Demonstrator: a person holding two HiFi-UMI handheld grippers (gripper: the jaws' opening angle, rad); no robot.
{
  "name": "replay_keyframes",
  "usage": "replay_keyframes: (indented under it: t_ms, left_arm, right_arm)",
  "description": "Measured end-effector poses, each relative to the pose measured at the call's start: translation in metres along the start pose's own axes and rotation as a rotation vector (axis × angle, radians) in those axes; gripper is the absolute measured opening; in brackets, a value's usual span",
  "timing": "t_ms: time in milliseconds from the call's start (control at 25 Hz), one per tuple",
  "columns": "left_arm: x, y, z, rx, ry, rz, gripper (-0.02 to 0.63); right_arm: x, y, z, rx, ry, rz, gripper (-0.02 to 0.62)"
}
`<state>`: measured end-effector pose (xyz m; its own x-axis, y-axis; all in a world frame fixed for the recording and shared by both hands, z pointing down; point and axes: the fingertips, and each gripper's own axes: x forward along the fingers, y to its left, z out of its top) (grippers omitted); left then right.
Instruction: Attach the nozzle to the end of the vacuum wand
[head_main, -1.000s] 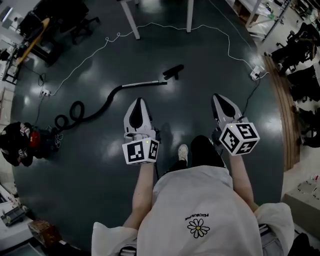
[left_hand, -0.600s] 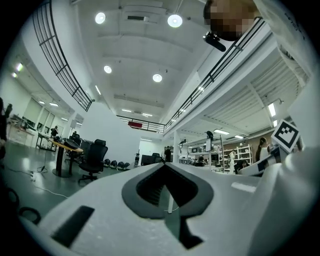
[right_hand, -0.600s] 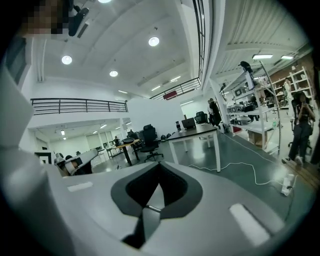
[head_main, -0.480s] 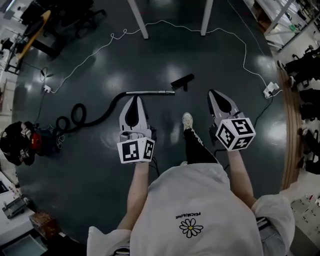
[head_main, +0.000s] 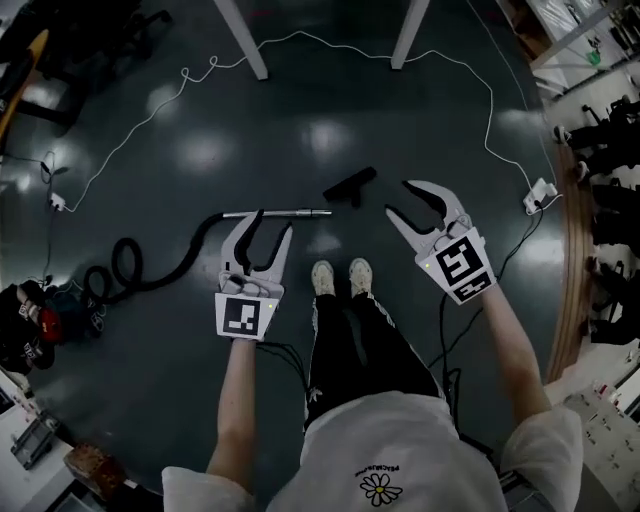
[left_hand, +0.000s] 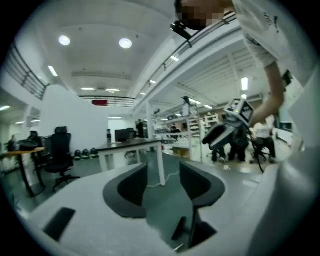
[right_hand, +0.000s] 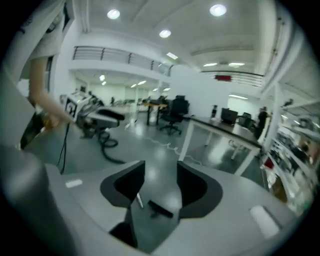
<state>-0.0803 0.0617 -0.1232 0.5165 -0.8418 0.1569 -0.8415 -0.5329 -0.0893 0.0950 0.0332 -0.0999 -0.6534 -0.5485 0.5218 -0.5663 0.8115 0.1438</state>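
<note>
The silver vacuum wand (head_main: 275, 213) lies on the dark floor, its black hose (head_main: 150, 265) curling away to the left. The black nozzle (head_main: 350, 186) lies apart from it, just beyond the wand's right end. My left gripper (head_main: 272, 222) hovers over the wand's middle; its jaws have just been opening and nothing is between them. My right gripper (head_main: 398, 198) is right of the nozzle, its jaws also freshly spread and empty. In the right gripper view the nozzle (right_hand: 161, 210) and the wand tip (right_hand: 139, 201) show on the floor between the jaws.
A white cable (head_main: 200, 75) loops across the floor to a power strip (head_main: 538, 196). Two white table legs (head_main: 240, 40) stand at the back. The vacuum body (head_main: 30, 325) sits far left. The person's shoes (head_main: 322, 278) are just behind the wand.
Both grippers went from shut to open. They came forward and down towards the wand and nozzle as the person stepped up, feet now together behind the wand.
</note>
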Motion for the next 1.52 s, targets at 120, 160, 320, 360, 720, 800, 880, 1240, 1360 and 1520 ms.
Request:
replay_keyframes:
  t_ms: [120, 160, 320, 360, 720, 800, 880, 1240, 1360, 1520]
  left_arm:
    - [0.049, -0.006, -0.151, 0.272, 0.223, -0.316, 0.314]
    - [0.058, -0.008, -0.223, 0.342, 0.337, -0.408, 0.340]
    - [0.084, -0.006, -0.510, 0.619, 0.693, -0.674, 0.351]
    - [0.093, -0.004, -0.569, 0.677, 0.732, -0.714, 0.350]
    - [0.161, -0.033, -0.809, 0.850, 0.841, -0.873, 0.282]
    - [0.162, -0.033, -0.814, 0.810, 0.854, -0.898, 0.270]
    - [0.161, -0.030, -0.813, 0.767, 0.859, -0.921, 0.253]
    - [0.160, -0.021, -0.797, 0.627, 0.814, -0.883, 0.209]
    - [0.172, -0.025, -0.778, 0.579, 0.743, -0.850, 0.206]
    - [0.170, -0.023, -0.761, 0.547, 0.662, -0.813, 0.199]
  right_arm:
    - [0.091, 0.005, -0.126, -0.402, 0.260, 0.216, 0.226]
    - [0.121, 0.010, -0.181, -0.559, 0.336, 0.288, 0.230]
    - [0.251, 0.023, -0.396, -1.158, 0.446, 0.484, 0.250]
    - [0.289, 0.024, -0.437, -1.272, 0.427, 0.494, 0.252]
    - [0.452, 0.034, -0.644, -1.686, 0.393, 0.685, 0.255]
    - [0.464, 0.050, -0.641, -1.649, 0.291, 0.661, 0.248]
    - [0.476, 0.056, -0.641, -1.673, 0.271, 0.649, 0.263]
    - [0.501, 0.051, -0.612, -1.216, 0.537, 0.606, 0.212]
    - [0.484, 0.053, -0.595, -0.723, 0.576, 0.488, 0.190]
    - [0.455, 0.099, -0.602, -0.466, 0.614, 0.477, 0.186]
